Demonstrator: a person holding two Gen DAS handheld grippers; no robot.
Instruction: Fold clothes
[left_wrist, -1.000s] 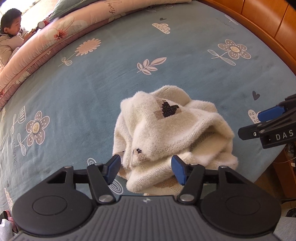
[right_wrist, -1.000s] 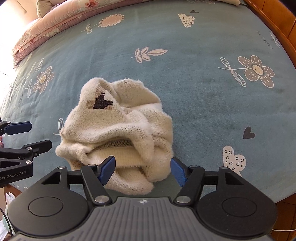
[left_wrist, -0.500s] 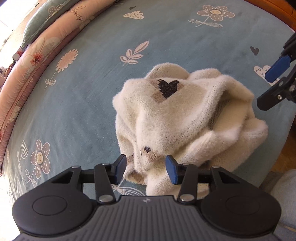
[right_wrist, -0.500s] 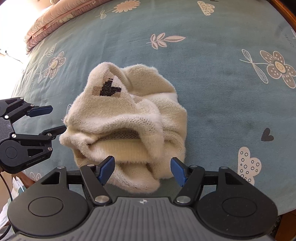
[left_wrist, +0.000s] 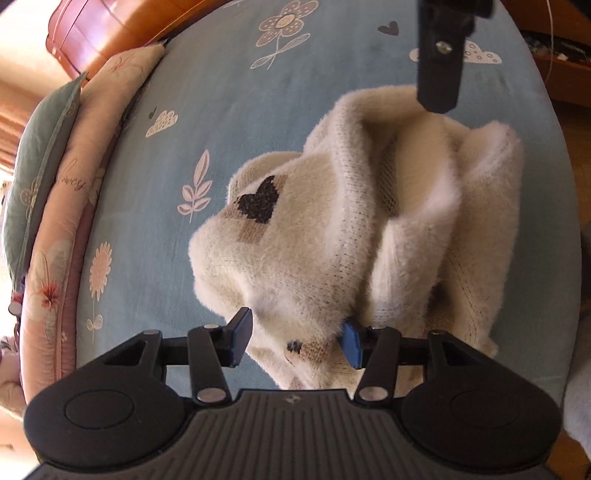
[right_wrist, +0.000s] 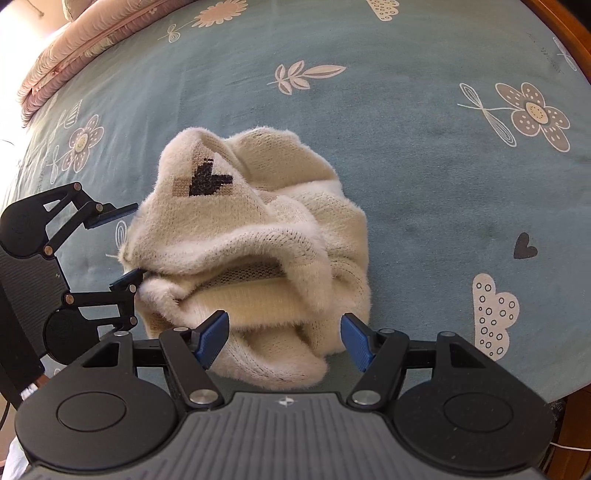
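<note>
Blue bedsheet (right_wrist: 424, 155) (roomy) surrounds crumpled sweater (right_wrist: 258, 236).

Crumpled cream fuzzy knit sweater (right_wrist: 251, 254) with a black heart motif lies bunched on teal bedsheet (right_wrist: 406, 147) printed with flowers, leaves, clouds. Right gripper (right_wrist: 284, 339), black with blue pads, hangs over sweater's near edge, jaws wide apart, pads not pressing the knit. Left gripper (right_wrist: 123, 245) at sweater's left side, jaws opening, sweater edge between them, lower finger touching fabric. Pink quilted blanket (right_wrist: 74, 48) top left.
</note>
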